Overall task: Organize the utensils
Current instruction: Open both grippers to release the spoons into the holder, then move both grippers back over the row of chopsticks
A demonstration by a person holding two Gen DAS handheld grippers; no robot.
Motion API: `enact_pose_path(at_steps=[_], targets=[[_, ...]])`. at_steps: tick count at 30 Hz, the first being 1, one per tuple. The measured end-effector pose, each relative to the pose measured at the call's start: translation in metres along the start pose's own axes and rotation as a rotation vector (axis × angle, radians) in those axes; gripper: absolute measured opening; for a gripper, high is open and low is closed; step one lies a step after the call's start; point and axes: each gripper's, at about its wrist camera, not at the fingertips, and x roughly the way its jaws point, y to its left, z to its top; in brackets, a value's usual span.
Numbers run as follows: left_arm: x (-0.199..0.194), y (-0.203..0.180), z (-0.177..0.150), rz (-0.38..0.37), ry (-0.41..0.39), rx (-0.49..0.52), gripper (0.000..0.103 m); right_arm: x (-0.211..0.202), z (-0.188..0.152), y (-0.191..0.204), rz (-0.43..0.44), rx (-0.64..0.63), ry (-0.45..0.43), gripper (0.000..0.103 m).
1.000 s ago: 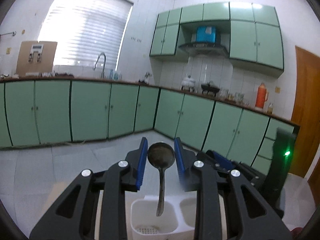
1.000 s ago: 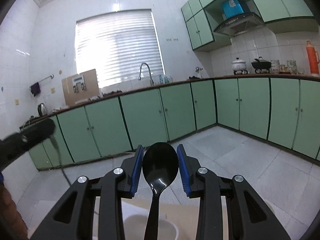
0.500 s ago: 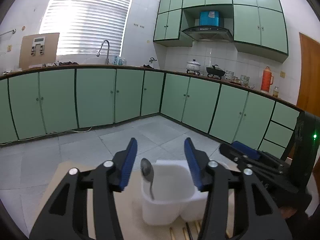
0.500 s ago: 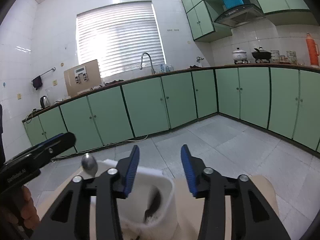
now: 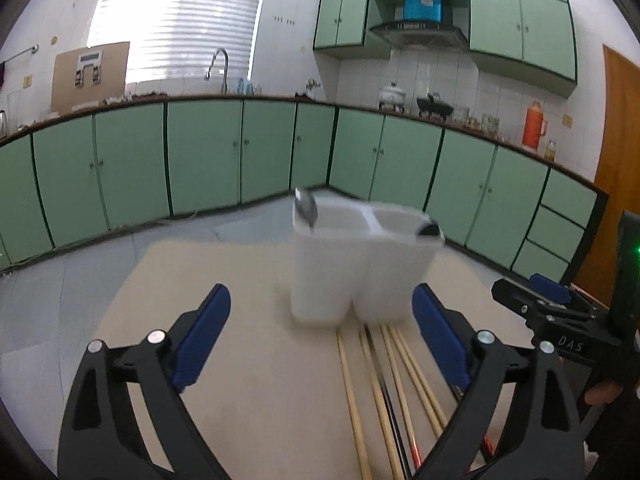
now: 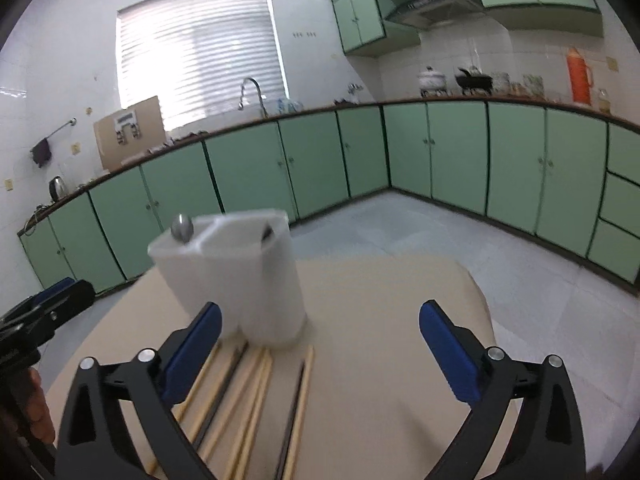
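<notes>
A white two-compartment utensil holder (image 5: 360, 268) stands on a beige table (image 5: 240, 360). A metal spoon (image 5: 306, 208) stands in its left compartment and a black spoon (image 5: 428, 230) in its right one. Several wooden and dark chopsticks (image 5: 384, 392) lie on the table in front of the holder. My left gripper (image 5: 320, 344) is open and empty, a little back from the holder. In the right wrist view the holder (image 6: 236, 276), metal spoon (image 6: 182, 227), black spoon (image 6: 266, 233) and chopsticks (image 6: 248, 400) show. My right gripper (image 6: 320, 352) is open and empty.
The other gripper shows at each view's edge, the right one in the left wrist view (image 5: 560, 320) and the left one in the right wrist view (image 6: 36, 316). Green kitchen cabinets (image 5: 200, 160) run around the room beyond the tiled floor (image 6: 440, 232).
Both grippers let go of their spoons, which now stand in the holder. Both opened wide and pulled back and down, bringing the chopsticks into view.
</notes>
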Motion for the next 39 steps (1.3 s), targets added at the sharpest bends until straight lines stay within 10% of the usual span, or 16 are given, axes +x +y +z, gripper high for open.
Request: enact_pose_path(at_steps=[14, 39], targets=[[-0.025, -0.011, -0.081, 0.045, 0.221, 0.055, 0.091, -0.048, -0.068, 0.001, -0.042, 0.0, 0.179, 0.097], [-0.031, -0.025, -0.127, 0.1, 0.4, 0.055, 0.065, -0.079, -0.127, 0.021, -0.044, -0.082, 0.341, 0.048]])
